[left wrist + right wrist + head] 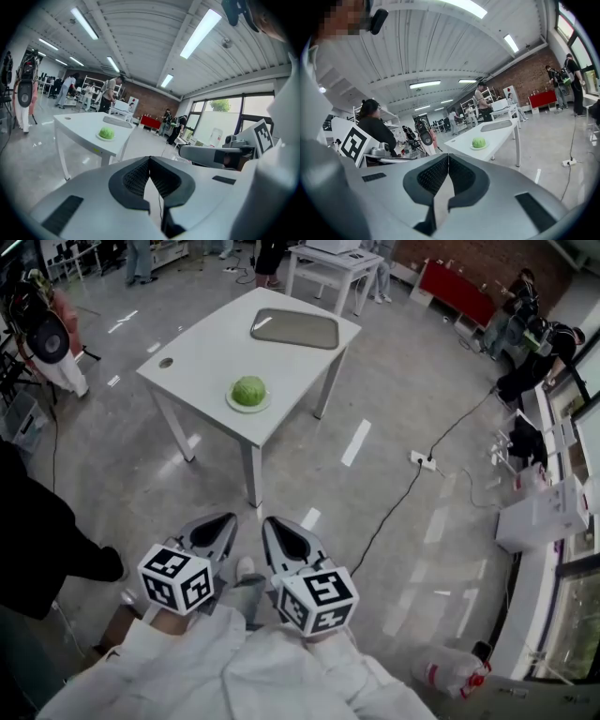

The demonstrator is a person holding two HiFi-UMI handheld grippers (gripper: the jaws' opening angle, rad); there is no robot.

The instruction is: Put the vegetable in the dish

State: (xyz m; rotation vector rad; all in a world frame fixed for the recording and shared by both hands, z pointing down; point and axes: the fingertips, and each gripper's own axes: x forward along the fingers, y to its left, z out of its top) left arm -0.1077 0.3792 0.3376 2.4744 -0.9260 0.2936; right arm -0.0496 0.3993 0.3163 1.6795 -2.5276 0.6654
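Covering most of its plate, the cabbage sits.

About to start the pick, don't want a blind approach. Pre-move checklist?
1. Cabbage located: ok, on a small plate on the table.
2. Grey tray free: ok, nothing in it.
3. Left gripper open: not ok, jaws together, nothing between.
4. Right gripper open: not ok, jaws together, nothing between.
5. Grippers near the cabbage: not ok, both held back by the body, table well ahead.
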